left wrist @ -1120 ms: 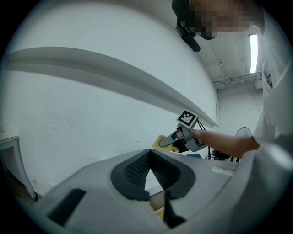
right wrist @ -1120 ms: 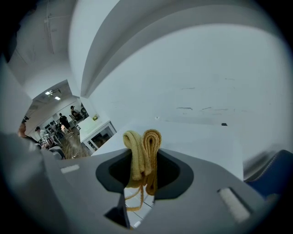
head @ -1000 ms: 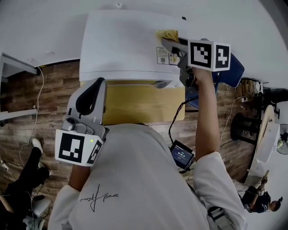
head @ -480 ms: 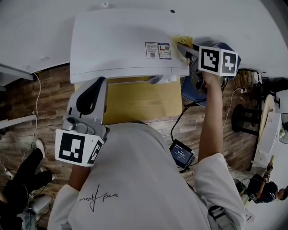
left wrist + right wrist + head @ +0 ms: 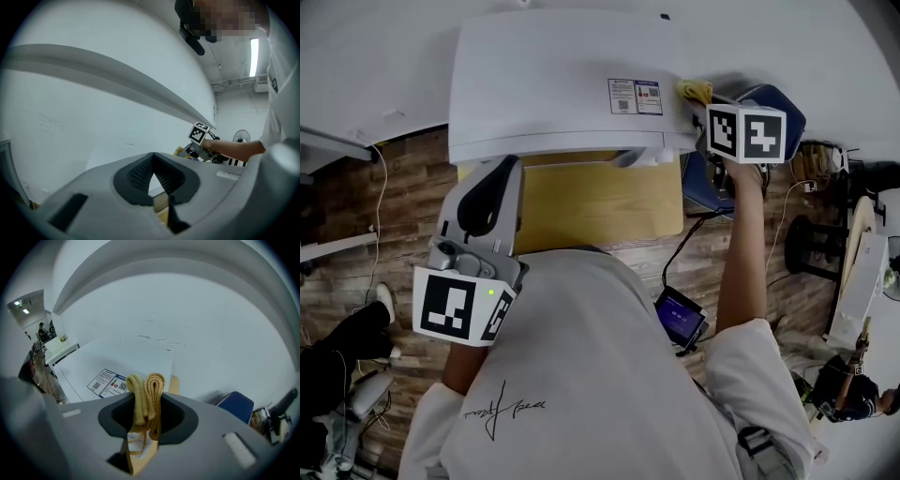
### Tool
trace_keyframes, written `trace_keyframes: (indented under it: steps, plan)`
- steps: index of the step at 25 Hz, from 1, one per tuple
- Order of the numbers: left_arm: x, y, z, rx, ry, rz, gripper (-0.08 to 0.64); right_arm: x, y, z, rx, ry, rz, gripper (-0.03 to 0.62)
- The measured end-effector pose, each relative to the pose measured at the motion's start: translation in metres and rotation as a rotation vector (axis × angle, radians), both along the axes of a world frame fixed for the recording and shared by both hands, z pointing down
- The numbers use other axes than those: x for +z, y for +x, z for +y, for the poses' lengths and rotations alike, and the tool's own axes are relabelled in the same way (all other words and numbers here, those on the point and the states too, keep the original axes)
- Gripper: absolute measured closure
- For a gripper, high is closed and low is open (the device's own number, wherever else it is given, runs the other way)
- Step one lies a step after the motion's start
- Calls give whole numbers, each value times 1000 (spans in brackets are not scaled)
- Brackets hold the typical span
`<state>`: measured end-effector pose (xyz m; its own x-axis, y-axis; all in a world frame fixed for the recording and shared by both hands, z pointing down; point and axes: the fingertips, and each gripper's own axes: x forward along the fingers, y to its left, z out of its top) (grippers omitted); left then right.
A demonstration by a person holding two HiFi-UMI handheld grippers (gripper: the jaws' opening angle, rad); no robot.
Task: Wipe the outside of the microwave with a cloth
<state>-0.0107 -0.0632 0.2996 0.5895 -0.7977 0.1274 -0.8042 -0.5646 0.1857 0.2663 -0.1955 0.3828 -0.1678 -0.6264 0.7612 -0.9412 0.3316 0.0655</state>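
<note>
Yellow cloth [image 5: 695, 90], clamped in the right gripper [image 5: 699, 105], touched the microwave [image 5: 553, 84] corner; the left gripper [image 5: 152, 159] jaws met, empty.

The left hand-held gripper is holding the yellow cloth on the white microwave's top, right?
Not quite: it is the right hand-held gripper that is holding the yellow cloth on the white microwave's top. The right gripper view shows the cloth pinched between its jaws.
</note>
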Motion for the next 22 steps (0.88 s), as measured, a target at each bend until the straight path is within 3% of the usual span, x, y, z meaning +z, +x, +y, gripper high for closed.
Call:
trace_keyframes:
  steps: [22]
  plan:
    - [1,-5,-1,-19,-5,22,566,0,-63,2,-112,-24,-72,474]
